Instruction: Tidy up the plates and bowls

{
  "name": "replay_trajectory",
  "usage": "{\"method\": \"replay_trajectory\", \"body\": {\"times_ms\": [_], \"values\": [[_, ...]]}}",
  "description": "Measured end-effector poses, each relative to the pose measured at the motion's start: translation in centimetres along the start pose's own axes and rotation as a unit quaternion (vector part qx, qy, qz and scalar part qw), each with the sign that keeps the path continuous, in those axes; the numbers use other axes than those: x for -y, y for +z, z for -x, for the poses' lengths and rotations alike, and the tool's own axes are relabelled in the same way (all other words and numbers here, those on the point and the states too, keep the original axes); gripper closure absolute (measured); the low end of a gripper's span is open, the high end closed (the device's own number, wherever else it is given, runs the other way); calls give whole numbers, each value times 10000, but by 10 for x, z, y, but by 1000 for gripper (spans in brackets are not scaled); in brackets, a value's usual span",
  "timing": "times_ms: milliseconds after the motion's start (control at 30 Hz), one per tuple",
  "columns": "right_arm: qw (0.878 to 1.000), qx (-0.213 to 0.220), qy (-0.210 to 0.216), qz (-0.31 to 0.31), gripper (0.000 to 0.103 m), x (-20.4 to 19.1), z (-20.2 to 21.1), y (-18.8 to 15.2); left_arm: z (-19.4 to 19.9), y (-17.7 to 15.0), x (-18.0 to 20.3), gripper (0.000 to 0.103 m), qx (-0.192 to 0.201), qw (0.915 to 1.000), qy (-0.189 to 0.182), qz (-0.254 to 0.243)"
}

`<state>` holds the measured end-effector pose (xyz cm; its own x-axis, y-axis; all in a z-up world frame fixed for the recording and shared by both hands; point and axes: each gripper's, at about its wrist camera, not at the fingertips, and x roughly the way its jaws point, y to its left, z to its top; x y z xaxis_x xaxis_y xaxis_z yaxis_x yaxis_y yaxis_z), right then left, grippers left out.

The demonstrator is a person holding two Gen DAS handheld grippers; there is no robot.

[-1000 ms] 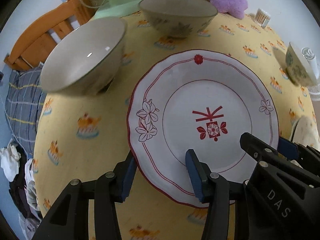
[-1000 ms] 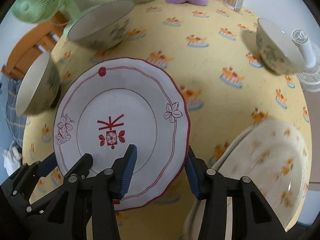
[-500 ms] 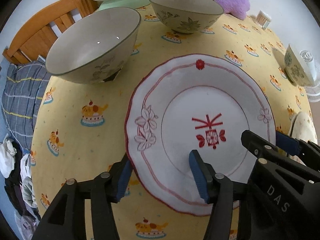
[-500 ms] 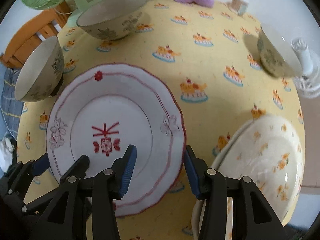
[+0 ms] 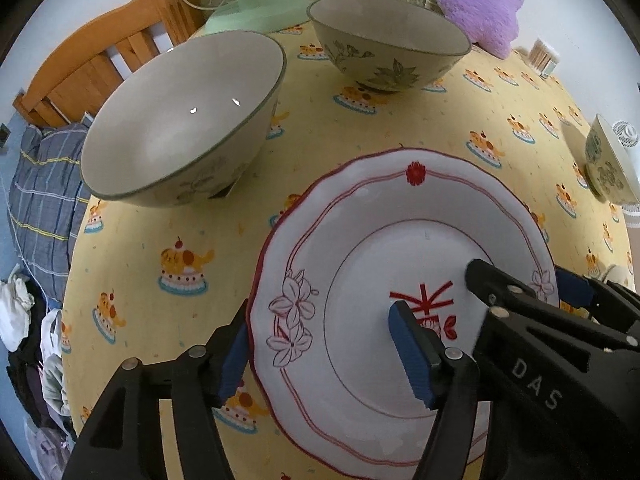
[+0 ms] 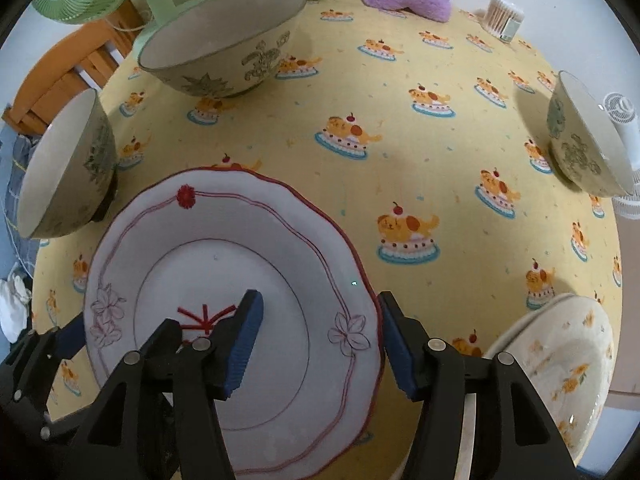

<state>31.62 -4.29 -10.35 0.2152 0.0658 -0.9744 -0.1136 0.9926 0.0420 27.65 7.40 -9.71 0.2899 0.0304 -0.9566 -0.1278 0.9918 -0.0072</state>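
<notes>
Now both of my hand-held grippers have just been opening, and the plate (image 5: 404, 312) lies flat on the worktop (image 5: 168, 240) with its rim between each pair of jaws but no pad pressing on it. My left hand-held gripper (image 5: 324, 356) straddles the plate's left rim, one finger outside it and one over the white centre; my right hand-held gripper (image 6: 320, 340) straddles the right rim the same way. Earlier the plate hung higher in both views, so I judge it is set down and released, and that step of the tidying looks done. Being round, it has no long axis; its red flower mark (image 5: 415, 172) points away from me, toward the far bowl (image 5: 388, 40). A second bowl (image 5: 180, 120) stands just left of it, a third (image 6: 580, 136) well off to the right, and a yellow-flowered plate (image 6: 560, 372) lies near my right hand.
</notes>
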Motion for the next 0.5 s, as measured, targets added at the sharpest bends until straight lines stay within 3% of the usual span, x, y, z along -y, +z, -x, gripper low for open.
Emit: {"method": "replay_trajectory", "body": {"times_ms": [267, 500], "values": [[9998, 15, -169, 89, 39, -9, 3, 1, -1, 3, -1, 35, -52, 9999, -99, 80], [9999, -71, -117, -49, 39, -15, 15, -15, 13, -14, -12, 35, -97, 9999, -138, 20]]}}
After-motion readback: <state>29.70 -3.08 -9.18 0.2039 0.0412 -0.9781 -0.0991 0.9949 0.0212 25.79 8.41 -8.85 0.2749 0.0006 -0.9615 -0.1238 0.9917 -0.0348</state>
